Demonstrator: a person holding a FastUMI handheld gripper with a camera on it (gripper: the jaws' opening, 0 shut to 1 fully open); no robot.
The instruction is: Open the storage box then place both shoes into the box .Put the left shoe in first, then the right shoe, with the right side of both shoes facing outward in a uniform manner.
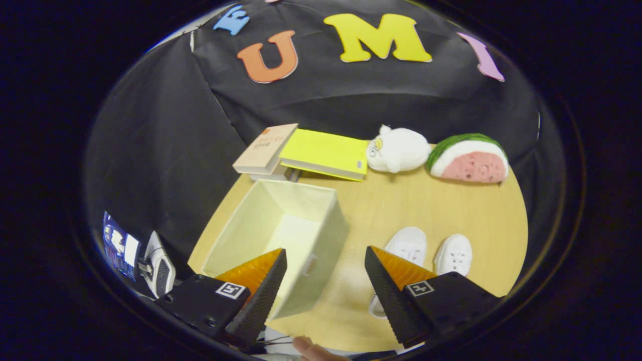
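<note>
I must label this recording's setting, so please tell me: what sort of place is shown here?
Probably a staged recording booth, not a real home. A black cloth wall backs a small wooden table set with props: an open storage box, white shoes, plush toys. The open gripper holds nothing.

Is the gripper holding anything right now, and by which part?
Nothing is held. The gripper is open above the table, storage box and shoes ungripped.

The tongs (326,281) end in 2 wedge-shaped fingers (261,296) with ribbed inner pads, set wide apart. Each sits on a boxy housing bearing 1 square black-and-white marker (230,290).
</note>
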